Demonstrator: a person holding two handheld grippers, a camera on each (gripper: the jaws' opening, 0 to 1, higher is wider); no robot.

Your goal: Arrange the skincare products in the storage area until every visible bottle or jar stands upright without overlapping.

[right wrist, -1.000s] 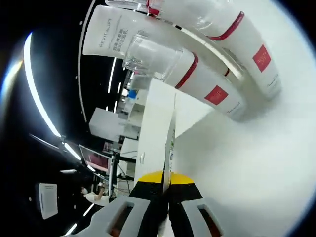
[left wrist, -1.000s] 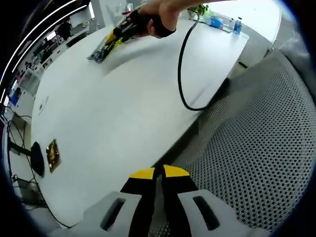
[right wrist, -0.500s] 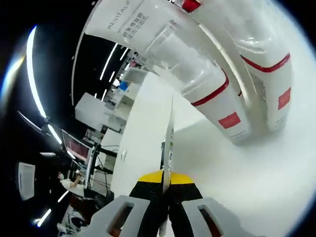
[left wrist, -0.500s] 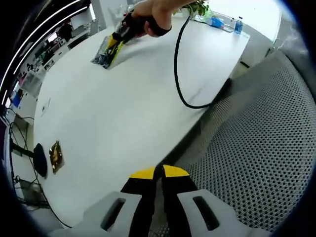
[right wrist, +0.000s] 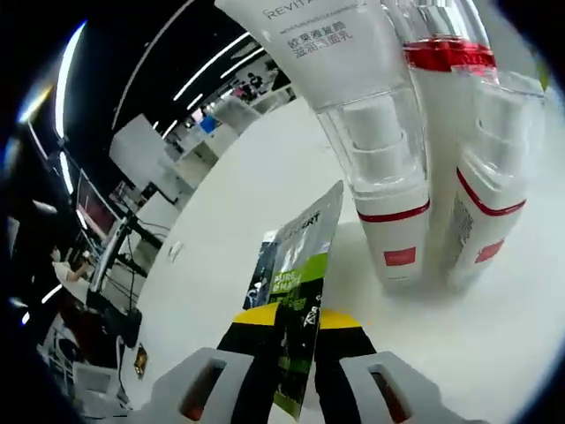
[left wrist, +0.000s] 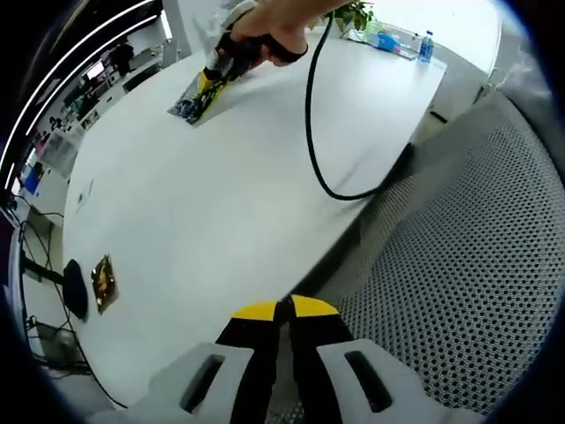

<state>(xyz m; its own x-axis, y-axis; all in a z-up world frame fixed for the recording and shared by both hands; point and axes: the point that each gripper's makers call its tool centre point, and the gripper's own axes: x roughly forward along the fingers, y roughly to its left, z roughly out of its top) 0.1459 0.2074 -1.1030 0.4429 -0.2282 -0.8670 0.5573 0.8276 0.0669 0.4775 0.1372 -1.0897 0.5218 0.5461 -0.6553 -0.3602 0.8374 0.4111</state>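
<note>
Since half a second ago the sachet has turned from edge-on to nearly face-on in the right gripper view, and the bottles beyond it now read close to upright instead of slanting across the top. Working left to right: in the left gripper view the left gripper (left wrist: pixel 284 311) sits at six o'clock with its yellow-tipped jaws pressed together on nothing, parked over the edge of the white table (left wrist: pixel 221 203) beside a grey mesh chair back (left wrist: pixel 459 265). Up at eleven o'clock a hand (left wrist: pixel 274 26) carries the right gripper (left wrist: pixel 216 66) with the sachet (left wrist: pixel 196 99) in its tips, a black cable (left wrist: pixel 322 132) trailing down. In the right gripper view those jaws are clamped on the lower part of the flat green-and-black sachet (right wrist: pixel 300 291), which rises toward twelve o'clock. Behind it, from twelve round to two o'clock, stand a big white tube (right wrist: pixel 327 40), a clear-capped pump bottle (right wrist: pixel 384 212) and a second pump bottle (right wrist: pixel 485 208), all close together, whether touching I cannot tell. The sachet looks thin, light and floppy, so I judge it will not stand alone; a low pinch is right, and leaning it on a bottle seems likely. The bottles look rigid plastic, tall and tippable, best taken around the body, not the slick cap.
</note>
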